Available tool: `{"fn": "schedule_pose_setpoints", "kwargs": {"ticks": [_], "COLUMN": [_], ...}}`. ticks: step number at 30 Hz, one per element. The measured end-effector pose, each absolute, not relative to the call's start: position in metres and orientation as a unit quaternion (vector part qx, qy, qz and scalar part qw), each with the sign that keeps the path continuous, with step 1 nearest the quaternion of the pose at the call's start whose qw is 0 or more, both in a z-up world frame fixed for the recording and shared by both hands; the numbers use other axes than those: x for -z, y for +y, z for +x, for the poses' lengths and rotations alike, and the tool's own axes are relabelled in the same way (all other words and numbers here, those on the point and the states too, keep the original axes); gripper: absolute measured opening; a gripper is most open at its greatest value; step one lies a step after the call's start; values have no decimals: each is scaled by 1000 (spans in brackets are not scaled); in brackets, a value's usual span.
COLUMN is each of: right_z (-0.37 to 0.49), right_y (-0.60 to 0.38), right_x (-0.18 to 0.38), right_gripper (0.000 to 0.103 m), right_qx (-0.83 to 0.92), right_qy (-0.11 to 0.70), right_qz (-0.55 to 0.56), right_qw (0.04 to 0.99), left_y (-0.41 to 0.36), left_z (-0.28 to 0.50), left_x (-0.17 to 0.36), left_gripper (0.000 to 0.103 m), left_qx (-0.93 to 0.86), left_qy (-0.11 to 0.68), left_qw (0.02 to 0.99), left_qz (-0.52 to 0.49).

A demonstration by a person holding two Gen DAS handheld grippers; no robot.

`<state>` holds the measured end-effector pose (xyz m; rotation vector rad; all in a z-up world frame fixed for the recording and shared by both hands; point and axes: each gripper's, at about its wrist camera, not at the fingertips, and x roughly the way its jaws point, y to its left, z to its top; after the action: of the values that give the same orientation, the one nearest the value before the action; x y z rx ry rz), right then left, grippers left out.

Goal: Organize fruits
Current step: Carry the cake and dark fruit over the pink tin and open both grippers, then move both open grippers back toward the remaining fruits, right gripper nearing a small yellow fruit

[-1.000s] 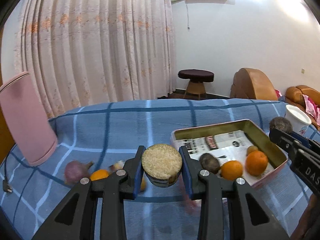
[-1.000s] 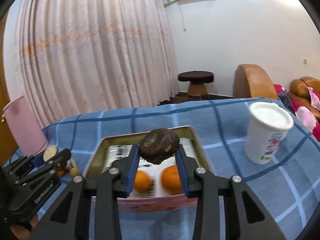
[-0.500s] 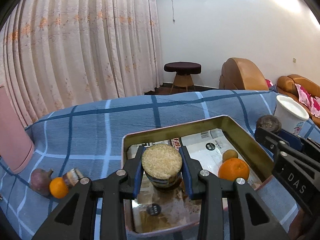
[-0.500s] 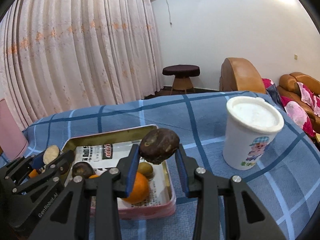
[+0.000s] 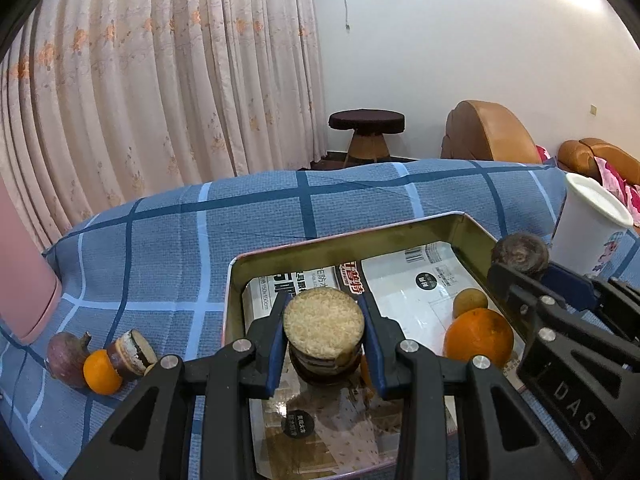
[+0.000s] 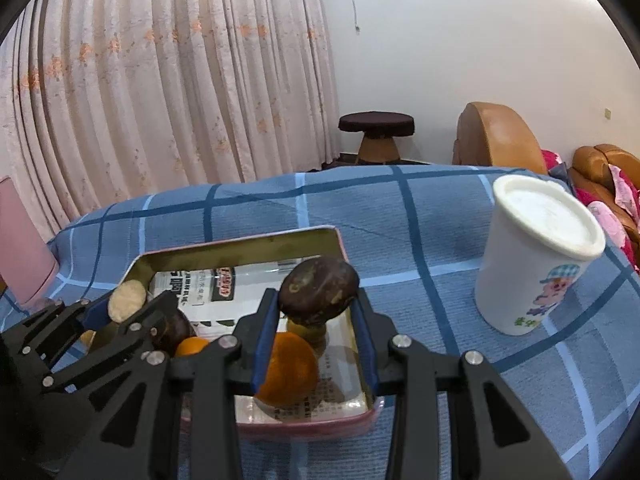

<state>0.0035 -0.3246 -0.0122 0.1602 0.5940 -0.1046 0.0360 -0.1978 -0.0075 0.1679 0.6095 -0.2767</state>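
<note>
My left gripper (image 5: 324,332) is shut on a halved fruit with a pale grainy cut face (image 5: 323,326), held over the metal tray (image 5: 344,242). My right gripper (image 6: 316,312) is shut on a dark brown round fruit (image 6: 318,290) above the tray's right end (image 6: 240,246). In the tray lie an orange (image 5: 478,338), a small brownish fruit (image 5: 470,300) and a printed paper lining. The right wrist view shows the orange (image 6: 288,368) under the held fruit. On the cloth at left lie a purple fruit (image 5: 66,356), a small orange (image 5: 102,372) and another halved fruit (image 5: 132,350).
The tray sits on a blue checked cloth (image 5: 160,260). A white lidded cup (image 6: 536,264) stands right of the tray. A pink container (image 5: 20,272) stands at the far left. Curtains, a stool and sofas are behind.
My left gripper moved right from the loose fruits to above the tray, holding the halved fruit. My right gripper drifted right toward the tray's right end with the dark fruit.
</note>
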Motion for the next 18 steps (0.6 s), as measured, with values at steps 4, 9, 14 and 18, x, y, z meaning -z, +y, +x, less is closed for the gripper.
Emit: {"fn": "schedule_pose_setpoints", "kwargs": {"ticks": [4, 9, 14, 18], "right_z": [2, -17, -25, -27], "right_y": [-324, -328, -324, -321], "right_x": [11, -3, -9, -11], "right_gripper": [56, 79, 91, 91], "right_qx": [36, 56, 81, 93], "right_qy": [283, 224, 192, 181], "right_qz": [90, 101, 91, 86], "right_qw": [954, 968, 974, 975], "left_y": [-199, -197, -194, -186], "left_z": [38, 28, 20, 20], "left_x": [8, 6, -2, -3], "left_gripper": [37, 71, 75, 75], "left_qx": [128, 132, 127, 121], "left_qy": [299, 286, 262, 263], "left_qw": [942, 946, 953, 954], "left_qz": [83, 79, 84, 76]}}
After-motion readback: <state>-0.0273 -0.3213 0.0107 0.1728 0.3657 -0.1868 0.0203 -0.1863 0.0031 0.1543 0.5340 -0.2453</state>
